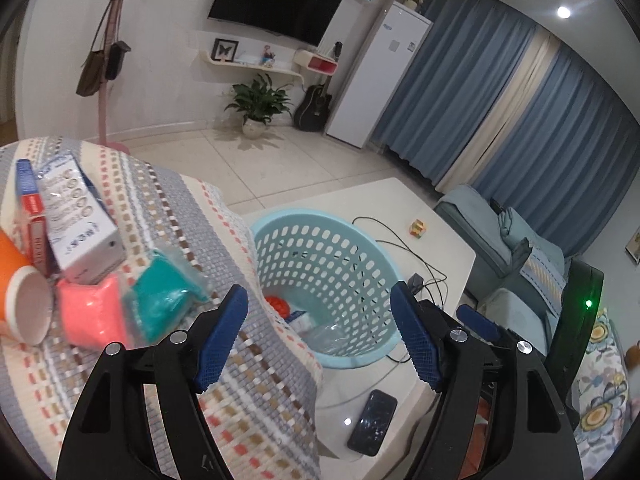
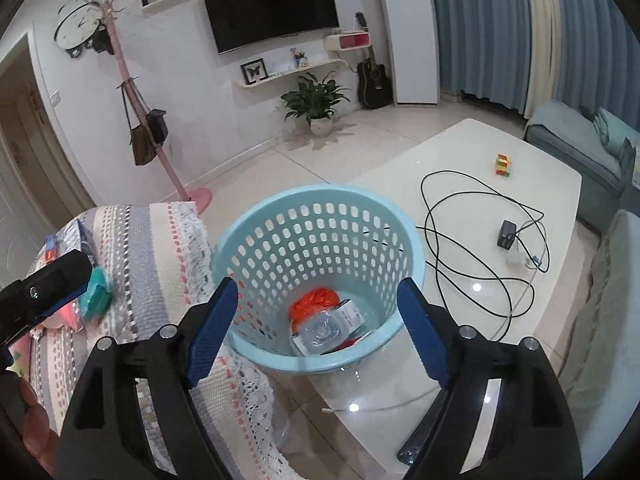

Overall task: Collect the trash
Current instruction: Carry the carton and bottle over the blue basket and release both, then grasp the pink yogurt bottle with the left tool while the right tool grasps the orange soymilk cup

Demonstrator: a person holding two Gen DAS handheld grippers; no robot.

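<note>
A light-blue perforated basket [image 1: 344, 356] stands on the white table, also in the right wrist view [image 2: 320, 196]; it holds an orange item [image 2: 314, 302] and clear plastic wrapping [image 2: 324, 330]. On the striped cloth lie a teal packet [image 1: 164, 296], a pink packet [image 1: 94, 312], an orange paper cup [image 1: 18, 288], a white box [image 1: 78, 216] and a red-blue box [image 1: 30, 208]. My left gripper [image 1: 320, 338] is open and empty, right of the packets. My right gripper [image 2: 316, 330] is open and empty above the basket.
A white table [image 2: 480, 152] carries a black cable [image 2: 452, 232], a charger [image 2: 507, 234], a colour cube [image 2: 504, 165] and a phone [image 1: 372, 422]. A striped cloth [image 1: 248, 412] covers the surface at left. A sofa [image 1: 500, 240] stands at right.
</note>
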